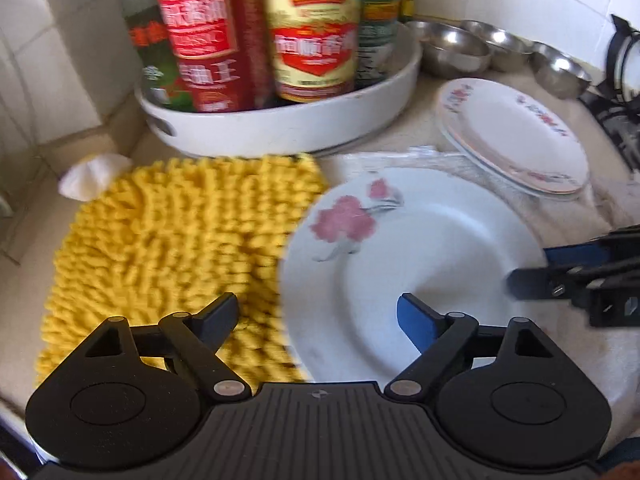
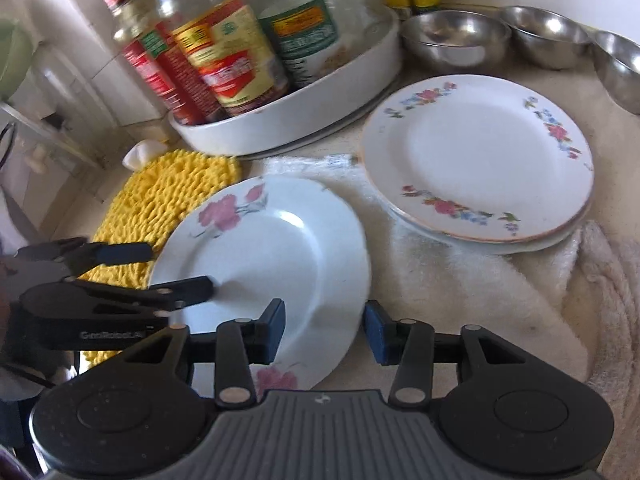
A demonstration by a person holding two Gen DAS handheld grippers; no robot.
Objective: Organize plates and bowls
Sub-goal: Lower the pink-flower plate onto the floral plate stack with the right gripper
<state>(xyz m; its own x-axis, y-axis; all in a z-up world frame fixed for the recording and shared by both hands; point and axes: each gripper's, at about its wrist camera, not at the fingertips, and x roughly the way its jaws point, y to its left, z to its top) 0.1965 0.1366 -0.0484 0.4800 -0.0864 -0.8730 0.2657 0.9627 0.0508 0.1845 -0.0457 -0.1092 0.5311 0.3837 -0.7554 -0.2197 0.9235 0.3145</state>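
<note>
At the far left of your table [image 2: 500,332], just beyond the yellow mat, a small white lump [image 1: 94,176] lies against the tiled wall. The shaggy yellow mat [image 1: 168,248] covers the near-left part. Your left gripper [image 1: 316,312] hangs over the line where mat and plate meet: one of its fingers [image 1: 218,314] is above the mat, the other above the plate's well, spread wide apart with nothing clamped between them.

Behind the mat stands a round white tray [image 1: 288,120] crowded with sauce bottles [image 1: 312,40], red and yellow labels facing you.

The white plate with pink flowers [image 2: 280,256] lies just right of the mat, its left edge over the mat and the rest on a pale towel [image 2: 460,280]. Your right gripper [image 2: 324,330] straddles the plate's near-right rim, one finger over the plate and one outside it. The fingers stand partly open, and the pads show a gap on either side of the rim, so the plate is not pinched.

Further right and farther away, a stack of plates [image 2: 480,160] with a flower border and thin gold rim rests on the same towel, clear of the single plate.

Along the far right, three steel bowls [image 2: 544,40] sit in a row beside the tray, the nearest to the tray holding something pale that you cannot make out.
</note>
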